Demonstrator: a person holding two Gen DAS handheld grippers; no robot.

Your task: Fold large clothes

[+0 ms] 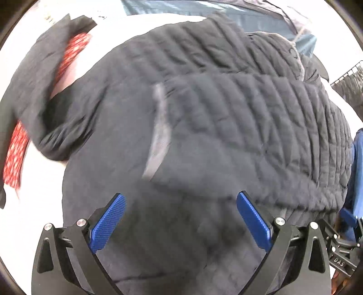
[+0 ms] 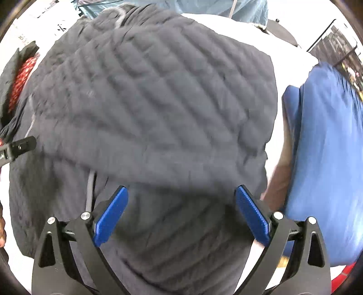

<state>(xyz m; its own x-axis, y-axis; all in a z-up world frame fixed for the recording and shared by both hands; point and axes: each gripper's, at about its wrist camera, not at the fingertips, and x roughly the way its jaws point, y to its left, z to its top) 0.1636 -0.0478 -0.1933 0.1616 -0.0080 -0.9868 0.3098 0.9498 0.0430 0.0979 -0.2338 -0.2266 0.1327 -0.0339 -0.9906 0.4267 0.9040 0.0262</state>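
Note:
A dark navy quilted jacket (image 1: 204, 118) lies spread over a white table (image 1: 40, 172), with a folded-over layer across its upper part and a grey zipper strip (image 1: 158, 136) showing. The same jacket (image 2: 158, 102) fills the right wrist view. My left gripper (image 1: 180, 197) points down over the jacket's lower part, jaws wide open, nothing between the blue pads (image 1: 109, 222). My right gripper (image 2: 181, 190) also hangs open above the jacket near its right edge, its blue pads (image 2: 251, 215) apart from the cloth.
A red patterned cloth (image 1: 15, 158) and a dark garment (image 1: 45, 74) lie at the left. A folded blue garment (image 2: 324, 158) sits on the table (image 2: 292, 59) to the right. Teal fabric (image 2: 204, 9) lies beyond the table. A dark wire rack (image 2: 335, 45) stands at far right.

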